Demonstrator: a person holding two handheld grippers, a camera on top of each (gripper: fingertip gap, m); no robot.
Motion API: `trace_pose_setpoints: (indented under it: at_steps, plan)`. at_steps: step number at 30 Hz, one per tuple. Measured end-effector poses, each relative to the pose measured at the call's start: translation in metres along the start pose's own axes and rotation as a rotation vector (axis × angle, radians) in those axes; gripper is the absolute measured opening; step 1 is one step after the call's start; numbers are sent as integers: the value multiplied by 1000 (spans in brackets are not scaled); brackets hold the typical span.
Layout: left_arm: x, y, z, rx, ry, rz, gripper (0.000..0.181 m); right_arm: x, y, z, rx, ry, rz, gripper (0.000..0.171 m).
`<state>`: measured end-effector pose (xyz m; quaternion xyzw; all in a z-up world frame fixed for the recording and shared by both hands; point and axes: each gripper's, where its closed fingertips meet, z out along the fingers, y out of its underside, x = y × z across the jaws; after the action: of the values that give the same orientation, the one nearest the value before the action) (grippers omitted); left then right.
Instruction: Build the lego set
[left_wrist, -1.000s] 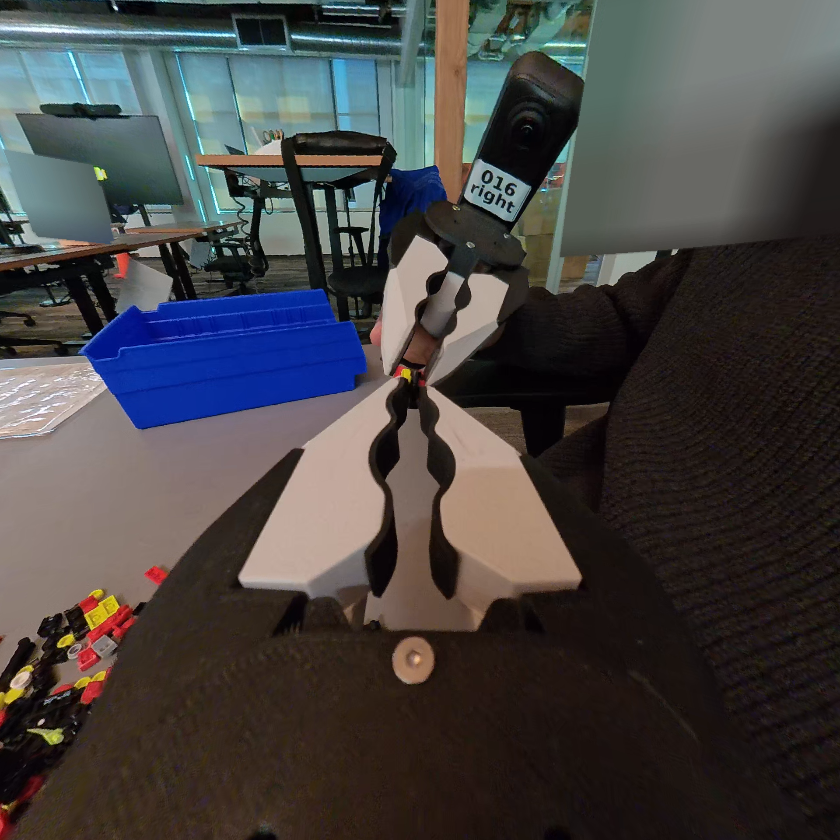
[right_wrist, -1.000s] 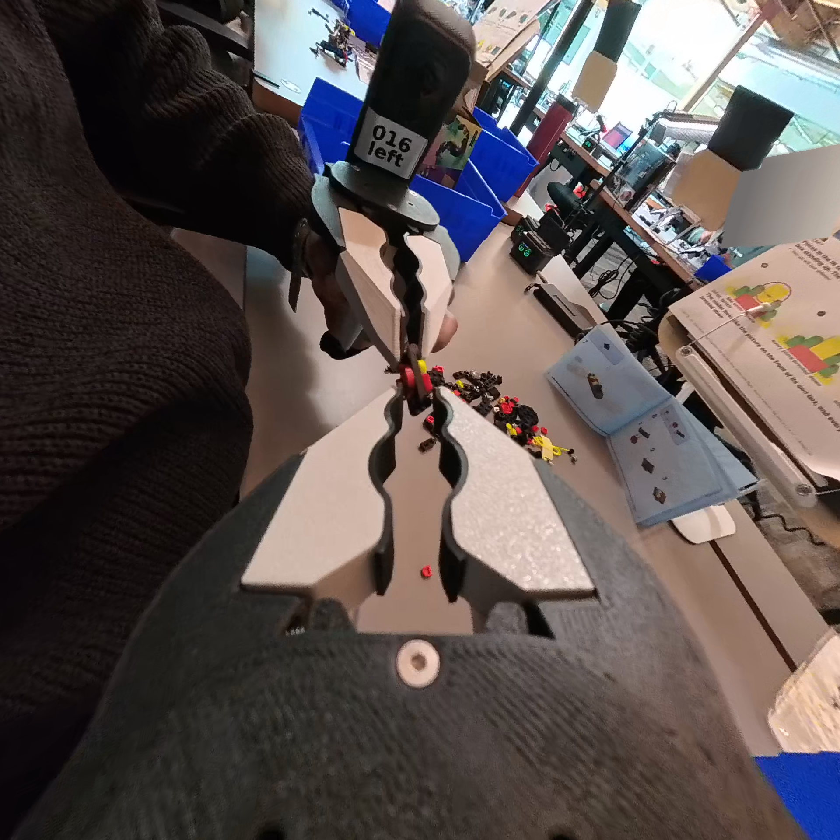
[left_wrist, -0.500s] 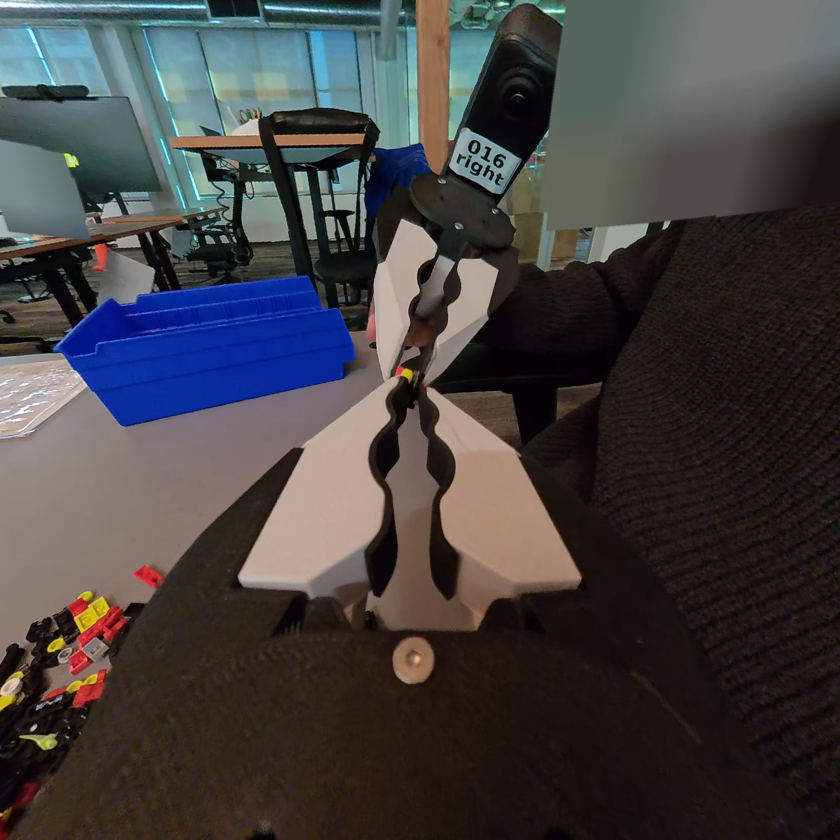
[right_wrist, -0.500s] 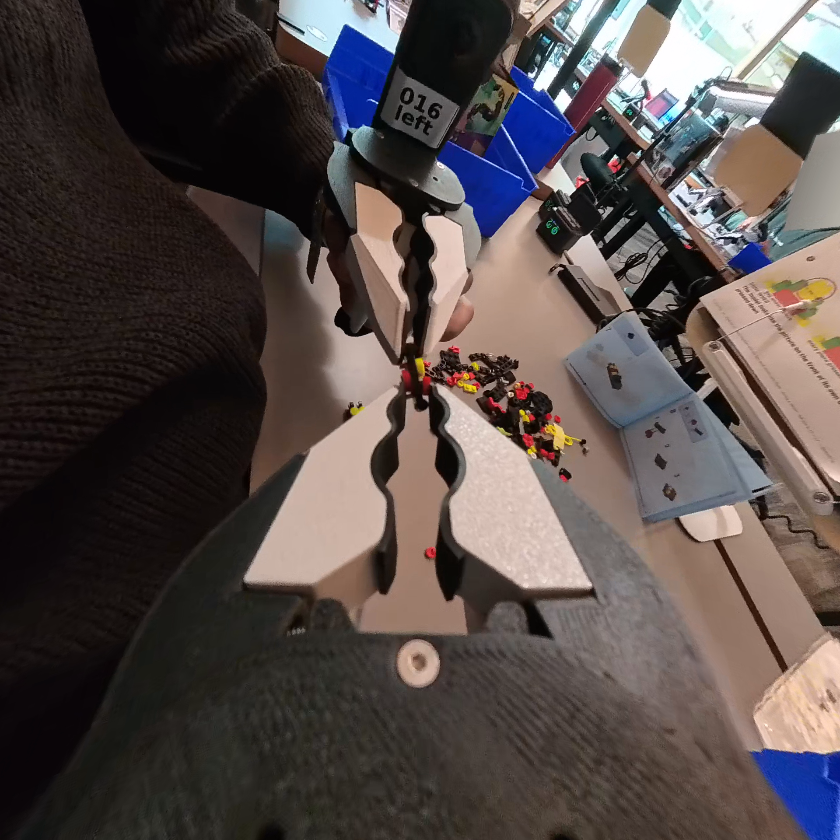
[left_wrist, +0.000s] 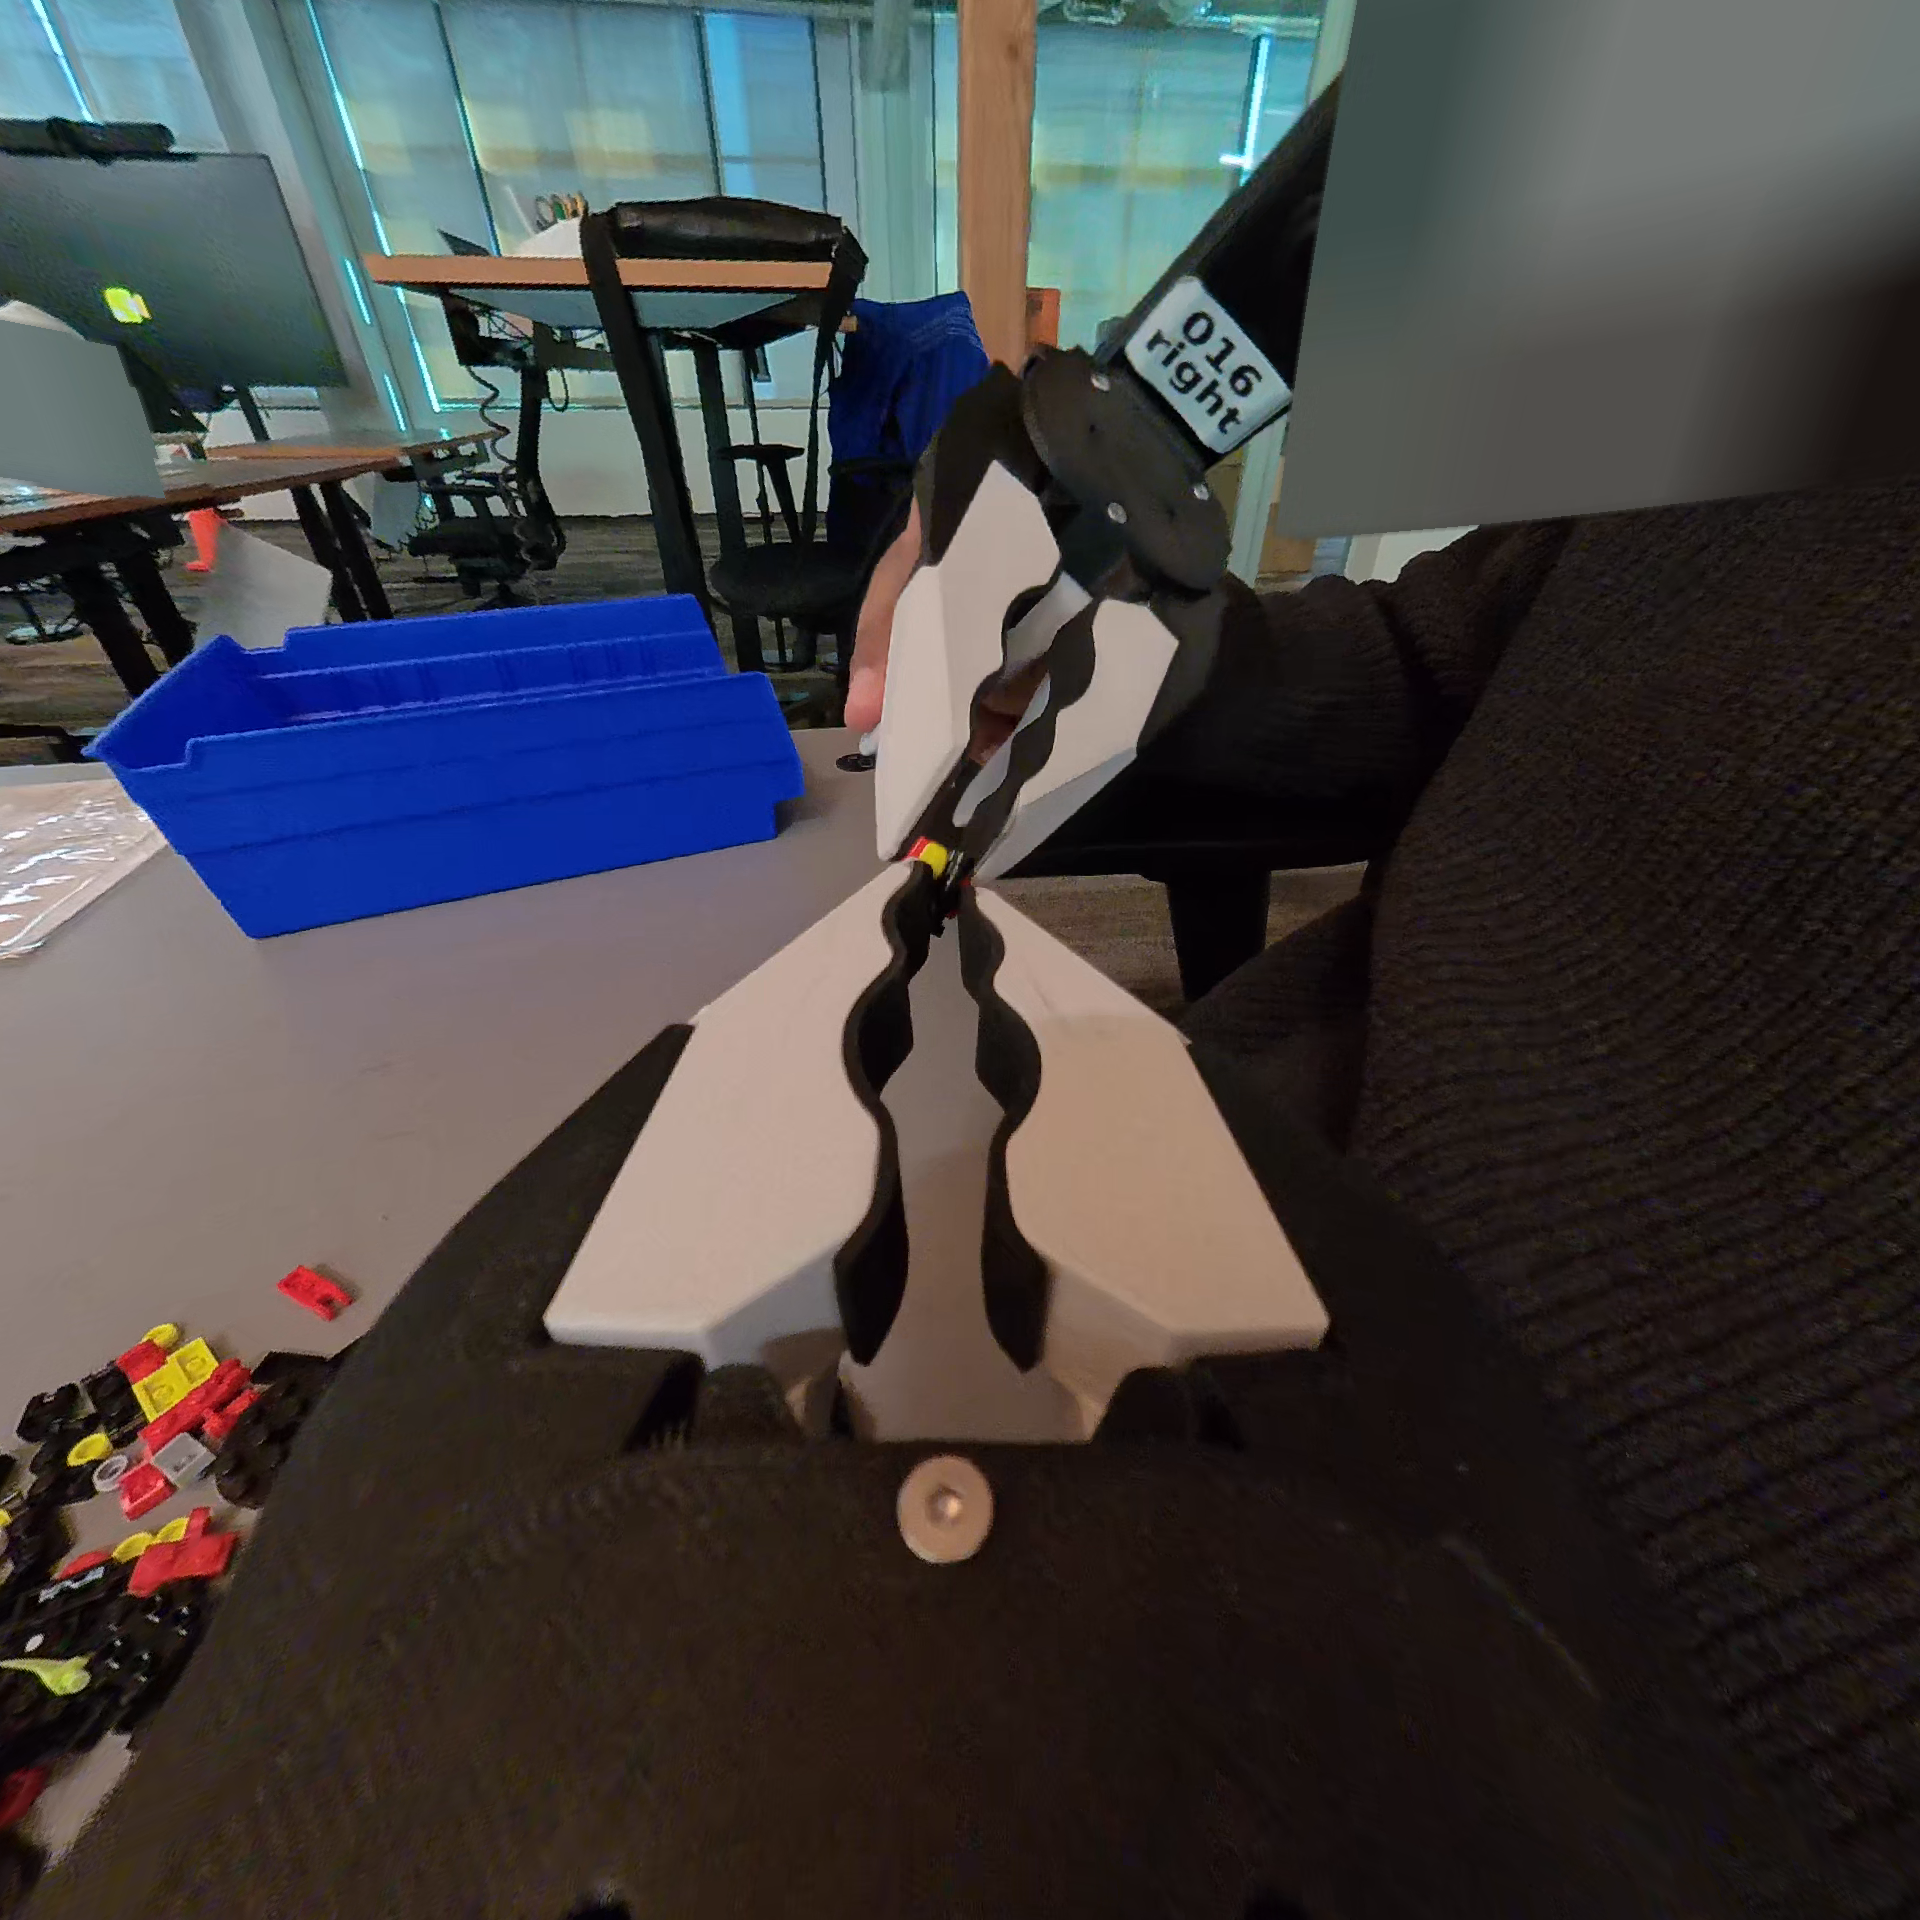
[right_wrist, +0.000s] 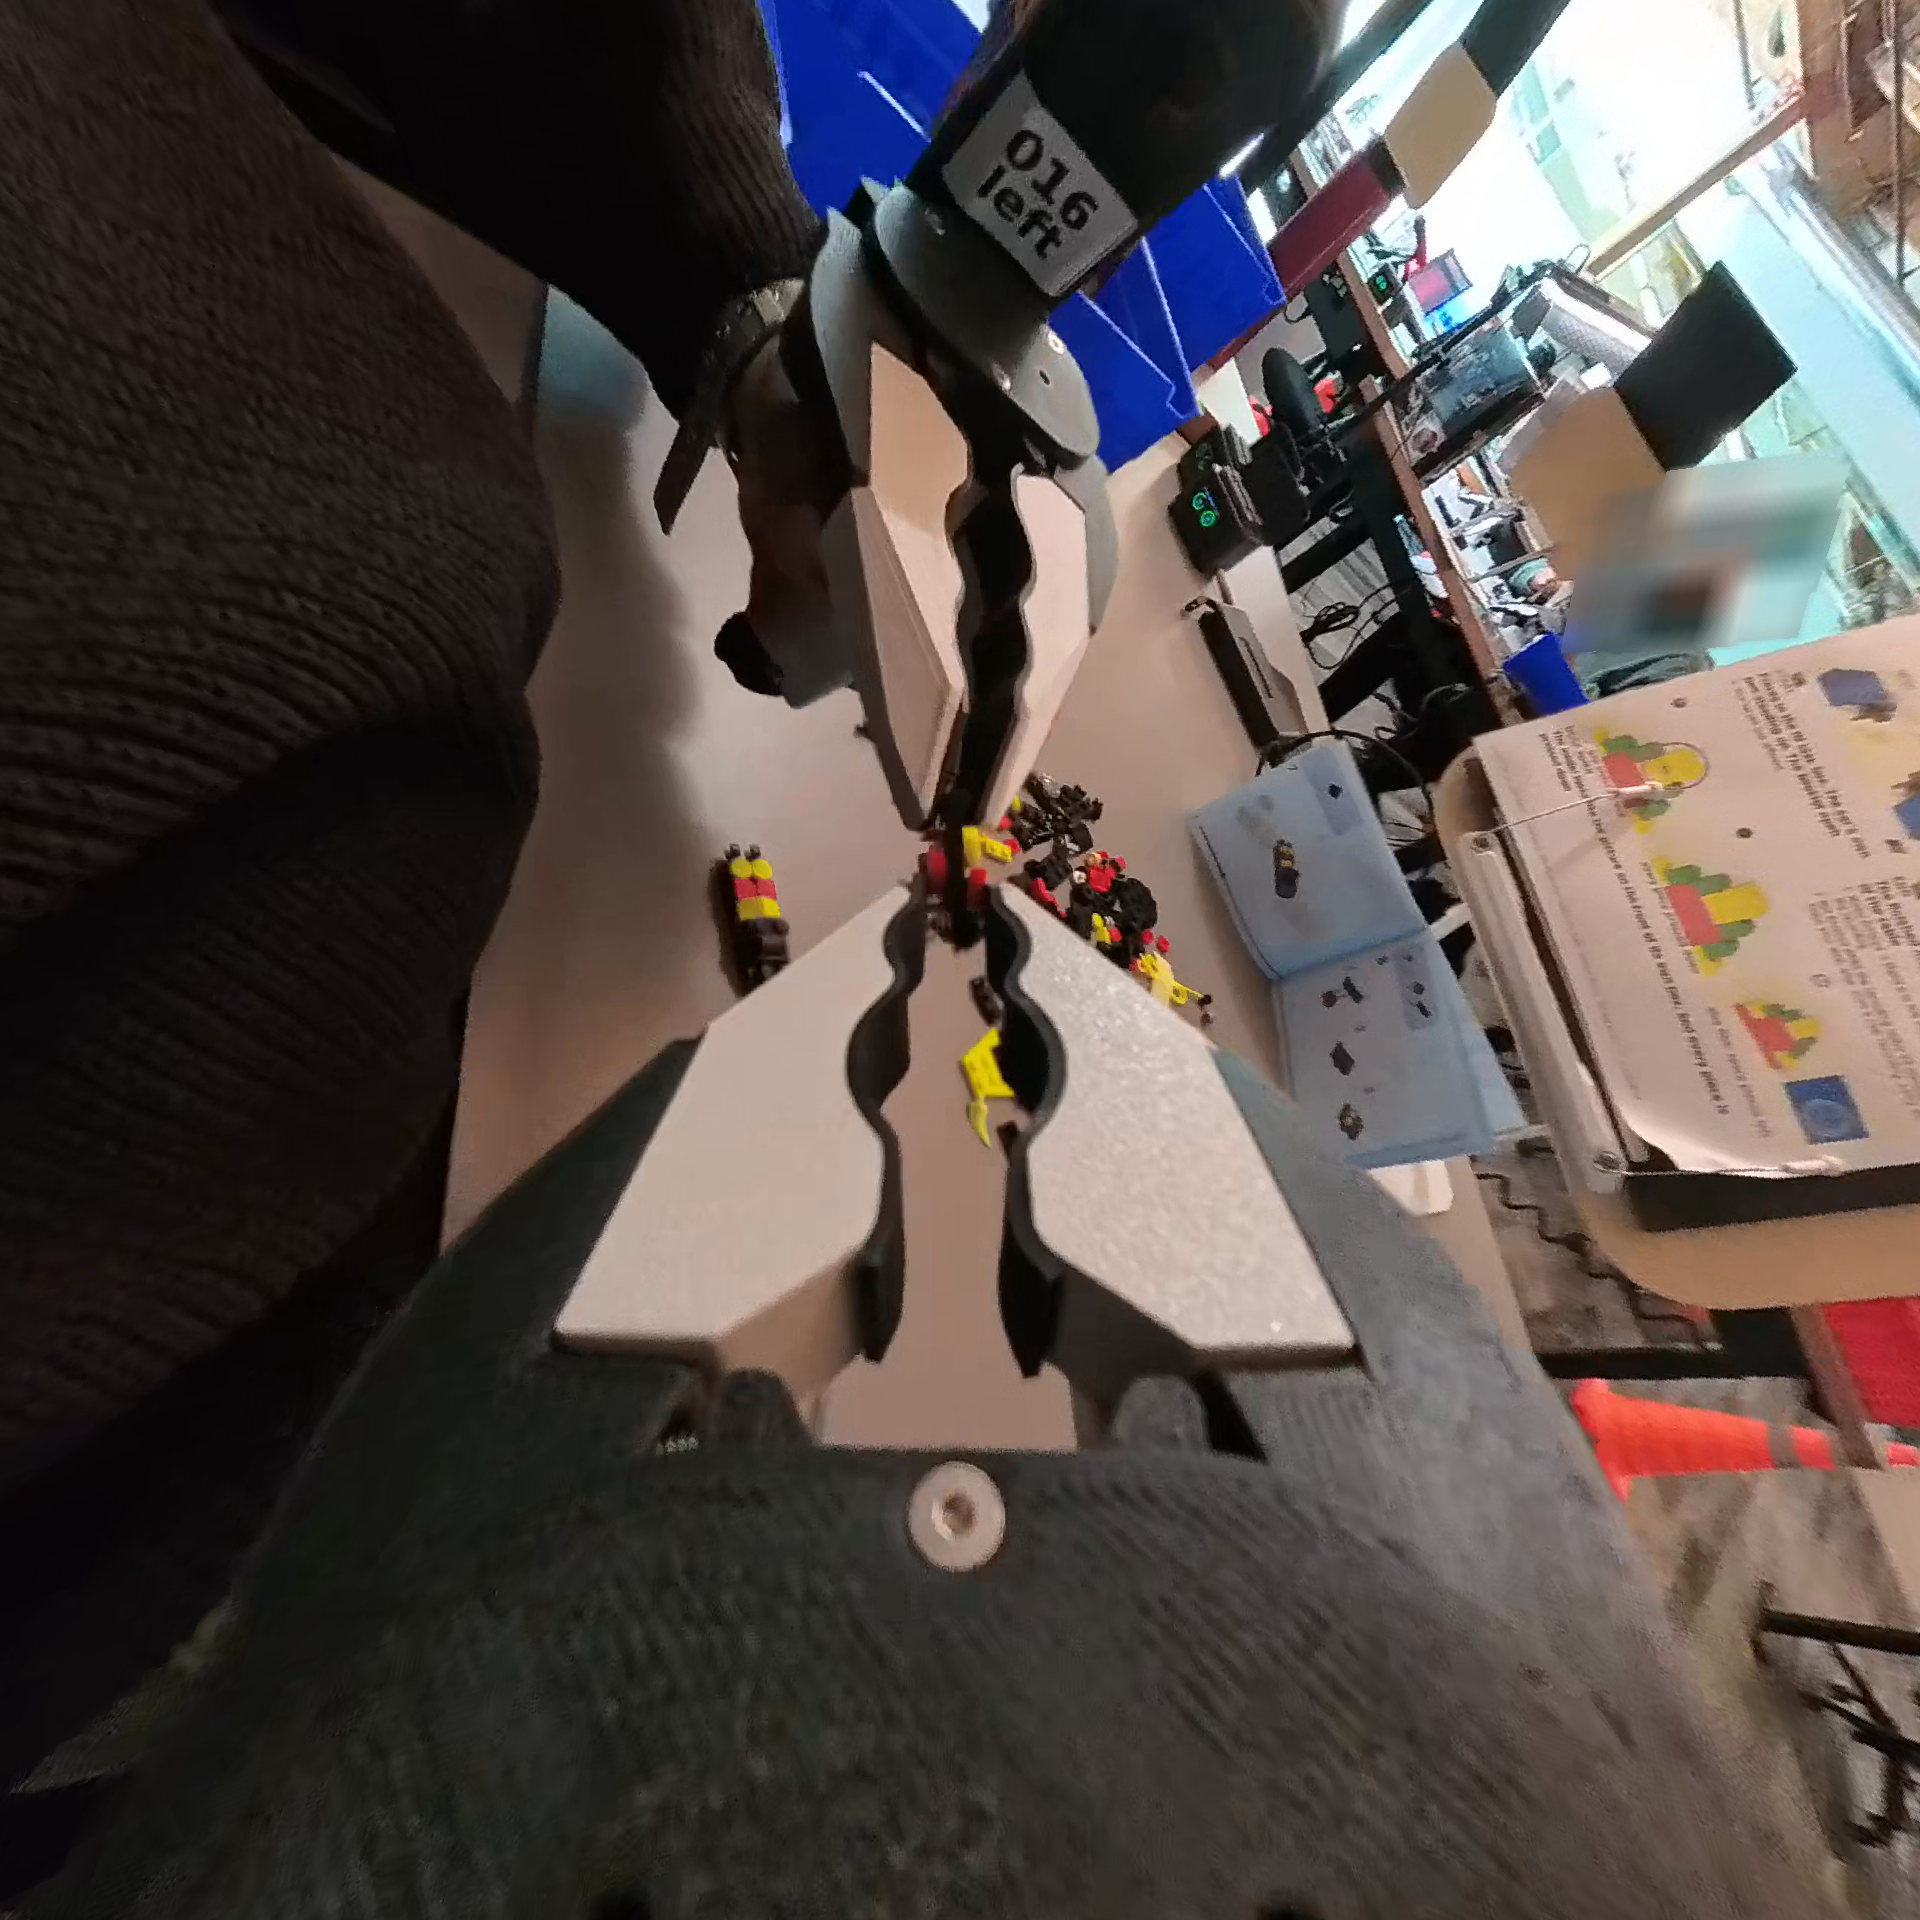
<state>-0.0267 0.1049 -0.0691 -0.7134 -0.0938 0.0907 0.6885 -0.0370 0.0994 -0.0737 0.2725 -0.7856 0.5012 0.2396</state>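
My left gripper (left_wrist: 935, 906) and right gripper (left_wrist: 943, 854) meet tip to tip above the grey table (left_wrist: 364, 1039). Both are shut on one small red, yellow and black lego assembly (left_wrist: 931, 862) held between them. In the right wrist view my right gripper (right_wrist: 956, 920) grips the assembly (right_wrist: 951, 878) from below and the left gripper (right_wrist: 961, 816) from above. A small black, red and yellow built piece (right_wrist: 753, 914) lies on the table to the left. A pile of loose bricks (right_wrist: 1091, 894) lies behind the tips and also shows in the left wrist view (left_wrist: 135, 1455).
A blue bin (left_wrist: 447, 769) stands on the table behind the left gripper. A lone red plate (left_wrist: 315, 1288) lies near the pile. An open blue instruction booklet (right_wrist: 1340, 966) lies right of the bricks, beside a stand with a printed sheet (right_wrist: 1745, 914). Dark sweater sleeves flank both views. Left and right tips are no more than a few centimetres apart.
Both grippers stay tip to tip on the assembly. The right gripper has tilted and rolled, so its view is slanted and the small built piece on the table has come into sight.
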Motion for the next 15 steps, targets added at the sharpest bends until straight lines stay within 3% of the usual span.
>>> trace_pose_setpoints:
  at_steps: [15]
  plan:
    - [-2, 5, 2, -16, -9, -17, 2, -1, 7, 1, -66, 1, -48, 9]
